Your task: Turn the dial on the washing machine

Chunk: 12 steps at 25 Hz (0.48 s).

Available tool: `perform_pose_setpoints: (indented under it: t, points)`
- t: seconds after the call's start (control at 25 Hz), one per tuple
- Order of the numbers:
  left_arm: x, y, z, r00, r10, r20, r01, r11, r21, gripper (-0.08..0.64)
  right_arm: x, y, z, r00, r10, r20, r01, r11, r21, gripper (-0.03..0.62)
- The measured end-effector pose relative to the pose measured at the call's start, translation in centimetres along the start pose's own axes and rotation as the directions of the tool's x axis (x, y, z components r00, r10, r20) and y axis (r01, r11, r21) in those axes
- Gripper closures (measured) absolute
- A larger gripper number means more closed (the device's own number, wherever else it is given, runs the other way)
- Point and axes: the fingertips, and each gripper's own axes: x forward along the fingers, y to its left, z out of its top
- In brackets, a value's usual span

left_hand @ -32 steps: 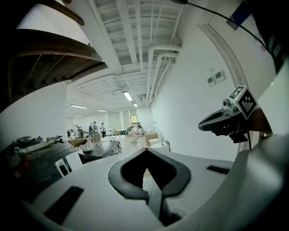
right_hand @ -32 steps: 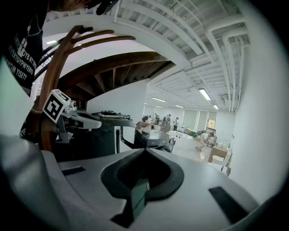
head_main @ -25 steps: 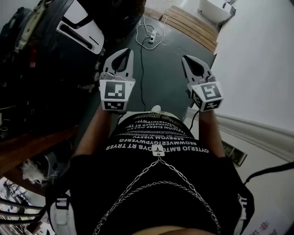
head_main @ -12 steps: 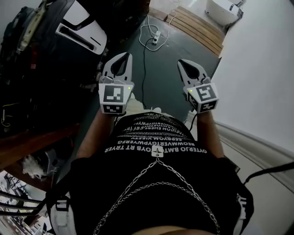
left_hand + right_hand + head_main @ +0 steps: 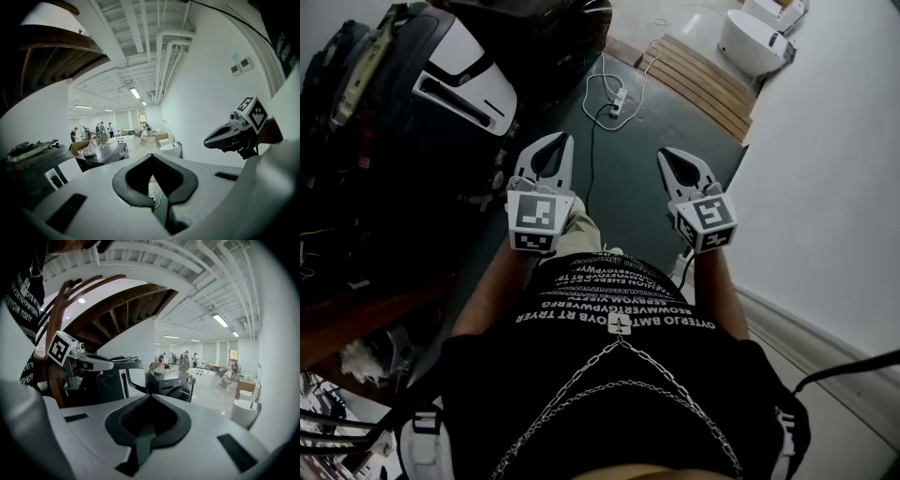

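L hand-held gripper & R hand-held gripper: both w/ jaws pressed together, nothing btwn them. They sit side by side mid-frame in head view, tips aimed to frame top over dark floor. Dark washing machine sits centre of right gripper view, well apart from both, upright, round door facing cam; dial too small to make out

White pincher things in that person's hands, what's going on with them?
A person in a black printed T-shirt holds two white two-jaw tools out over the dark green floor: the left gripper and the right gripper. Both are shut with nothing between their jaws. A dark front-loading washing machine stands further off across the room, and neither gripper touches it yet.
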Motion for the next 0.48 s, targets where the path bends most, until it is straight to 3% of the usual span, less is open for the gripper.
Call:
perform_pose_setpoints:
  t: [0.24, 0.48]
  points:
    - [5.7, 3.7, 1.4, 0.998, -0.055, 0.031, 0.055, 0.998, 0.007, 0.555, 5.5, -2.4, 1.8, 0.999, -0.021, -0.038, 0.020, 1.000, -0.017, 0.595]
    - [10.4, 8.8, 3.1, 0.997, -0.052, 0.060, 0.052, 0.999, 0.009, 0.555, 10.7, -5.6, 4.6, 0.998, -0.054, -0.032, 0.053, 0.998, -0.038, 0.570]
